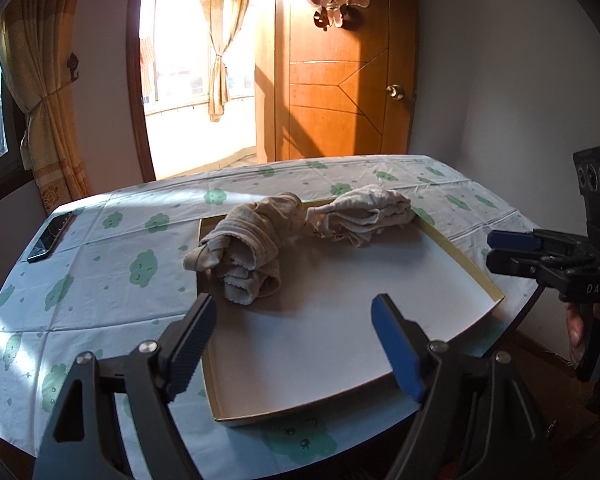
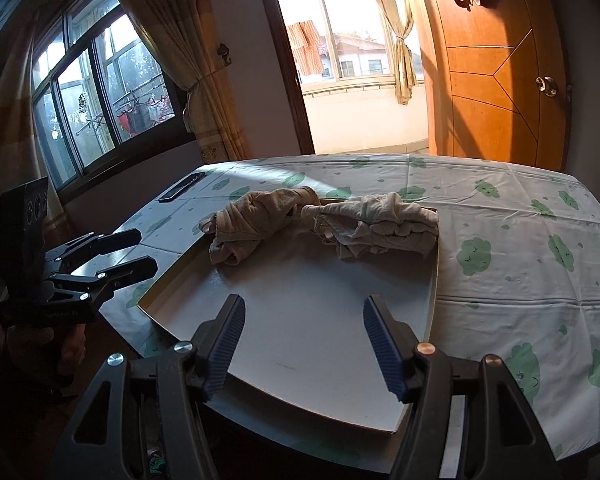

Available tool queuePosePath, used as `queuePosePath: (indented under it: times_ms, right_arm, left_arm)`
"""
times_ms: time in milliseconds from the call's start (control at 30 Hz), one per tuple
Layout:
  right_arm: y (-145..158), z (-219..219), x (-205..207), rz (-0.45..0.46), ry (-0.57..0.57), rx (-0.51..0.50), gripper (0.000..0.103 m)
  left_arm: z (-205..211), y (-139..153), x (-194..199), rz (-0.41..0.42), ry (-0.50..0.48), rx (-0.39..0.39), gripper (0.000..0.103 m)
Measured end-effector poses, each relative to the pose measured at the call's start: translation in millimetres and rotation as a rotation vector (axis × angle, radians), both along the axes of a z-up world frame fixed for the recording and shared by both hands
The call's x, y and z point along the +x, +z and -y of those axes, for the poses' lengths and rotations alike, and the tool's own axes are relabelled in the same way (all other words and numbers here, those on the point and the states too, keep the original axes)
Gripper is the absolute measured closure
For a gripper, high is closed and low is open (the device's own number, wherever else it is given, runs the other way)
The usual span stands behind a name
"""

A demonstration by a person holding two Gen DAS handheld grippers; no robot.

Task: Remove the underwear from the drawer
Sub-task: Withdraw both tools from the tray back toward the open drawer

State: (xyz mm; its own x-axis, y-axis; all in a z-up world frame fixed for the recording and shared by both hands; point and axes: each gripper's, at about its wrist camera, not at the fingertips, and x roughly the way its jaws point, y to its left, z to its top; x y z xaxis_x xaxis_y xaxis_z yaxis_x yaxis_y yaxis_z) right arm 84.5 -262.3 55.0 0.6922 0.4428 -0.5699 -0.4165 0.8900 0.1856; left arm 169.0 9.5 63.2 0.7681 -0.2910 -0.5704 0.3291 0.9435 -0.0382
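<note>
A shallow white drawer [image 1: 340, 344] [image 2: 300, 268] lies on the table. Two crumpled beige pieces of underwear sit at its far end. The left piece [image 1: 244, 248] [image 2: 256, 216] drapes partly over the drawer's left wall. The right piece [image 1: 364, 216] [image 2: 384, 220] fills the far right corner. My left gripper [image 1: 294, 308] [image 2: 146, 251] is open over the drawer's near left side, short of the left piece. My right gripper [image 2: 304, 304] [image 1: 496, 250] is open over the near right part, empty. A hand holds each gripper's handle.
The table [image 1: 100, 280] [image 2: 520, 280] wears a white cloth with green clouds. A dark phone [image 1: 50, 238] [image 2: 182, 187] lies at the far left edge. Behind stand a wooden door [image 1: 340, 100] [image 2: 500, 80], a doorway to a bright balcony, and a curtained window [image 2: 100, 92].
</note>
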Motion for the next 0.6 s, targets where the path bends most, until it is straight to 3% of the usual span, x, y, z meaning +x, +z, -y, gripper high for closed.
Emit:
queuePosePath:
  times_ms: [600]
  right_arm:
    - [-28.1, 2.3, -65.4, -0.013, 0.005, 0.074, 0.038]
  left_arm:
    - [-12.9, -24.1, -64.3, -0.019, 0.028, -0.062, 0.022]
